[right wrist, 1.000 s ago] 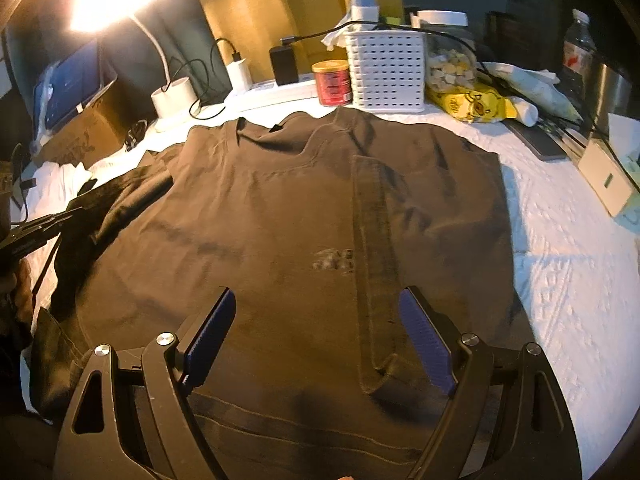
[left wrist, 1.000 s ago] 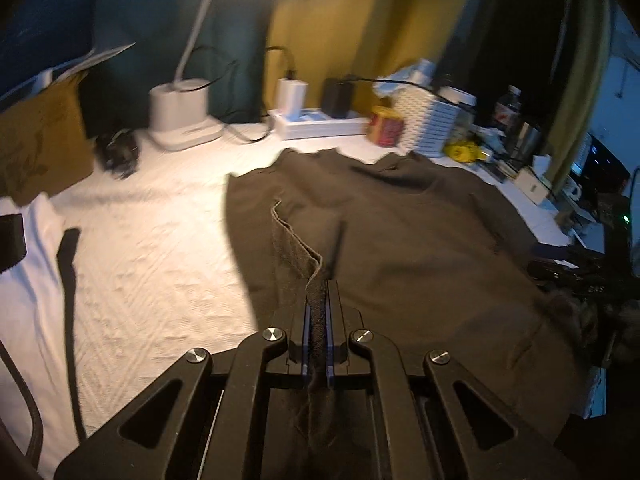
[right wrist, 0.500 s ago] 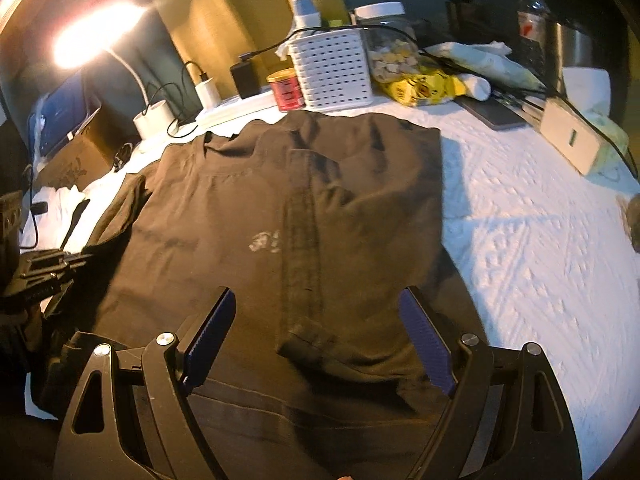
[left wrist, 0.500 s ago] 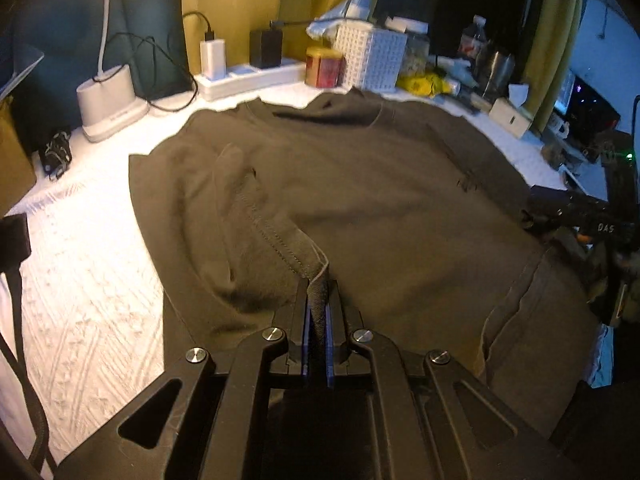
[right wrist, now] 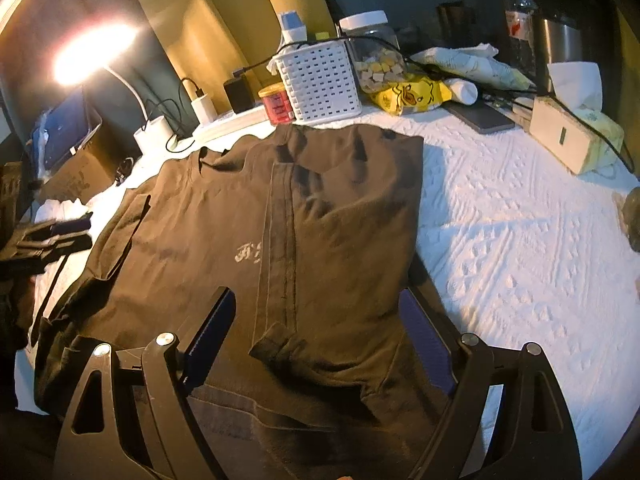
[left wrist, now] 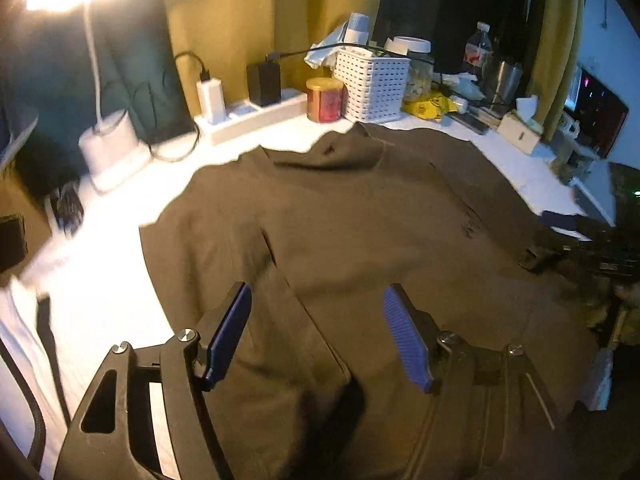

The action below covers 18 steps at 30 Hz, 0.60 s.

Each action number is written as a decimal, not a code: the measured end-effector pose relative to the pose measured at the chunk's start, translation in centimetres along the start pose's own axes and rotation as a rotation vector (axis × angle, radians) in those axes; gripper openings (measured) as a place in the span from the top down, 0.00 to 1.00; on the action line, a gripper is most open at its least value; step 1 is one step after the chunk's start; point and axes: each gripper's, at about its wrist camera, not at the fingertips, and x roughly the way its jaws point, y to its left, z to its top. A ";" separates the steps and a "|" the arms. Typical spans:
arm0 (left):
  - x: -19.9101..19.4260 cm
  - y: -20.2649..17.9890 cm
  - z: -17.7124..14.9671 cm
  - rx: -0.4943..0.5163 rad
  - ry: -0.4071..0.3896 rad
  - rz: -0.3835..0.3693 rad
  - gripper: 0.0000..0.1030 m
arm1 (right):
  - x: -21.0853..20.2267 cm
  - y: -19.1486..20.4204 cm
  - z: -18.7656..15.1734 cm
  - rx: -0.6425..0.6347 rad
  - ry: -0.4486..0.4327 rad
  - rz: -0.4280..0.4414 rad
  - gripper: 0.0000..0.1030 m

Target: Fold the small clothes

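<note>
On the white textured counter (right wrist: 520, 240) a dark brown shirt (right wrist: 224, 216) lies spread flat, both sides folded inward. We hold our left gripper (left wrist: 316, 332) above its lower left part; its fingers have just been opening and stand spread, nothing between them. Our right gripper (right wrist: 316, 328) hovers over the folded right side, fingers spread wide, empty.

pale print on the brown shirt (right wrist: 248, 254) chest too blurred to read, red can (right wrist: 276, 105) label illegible, yellow packet (right wrist: 412, 96) bearing a cartoon figure, no legible words
</note>
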 end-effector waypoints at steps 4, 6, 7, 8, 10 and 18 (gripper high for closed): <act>3.0 0.3 1.3 0.035 0.039 0.036 0.34 | -0.2 -0.7 0.4 0.006 -0.016 -0.003 0.16; 4.5 0.7 1.7 0.051 0.057 0.075 0.40 | -0.3 -1.2 0.5 0.012 -0.020 -0.007 0.16; 5.0 1.0 1.8 0.048 0.067 0.094 0.46 | -0.3 -1.5 0.6 0.016 -0.021 -0.010 0.16; 5.6 1.4 1.9 0.038 0.078 0.105 0.58 | -0.3 -1.7 0.7 0.019 -0.022 -0.012 0.16; 6.5 2.3 2.0 0.018 0.089 0.127 0.64 | -0.4 -2.1 0.8 0.023 -0.025 -0.016 0.16; 7.6 2.9 1.9 0.031 0.089 0.150 0.95 | 0.0 -2.5 1.6 0.014 -0.026 -0.025 0.16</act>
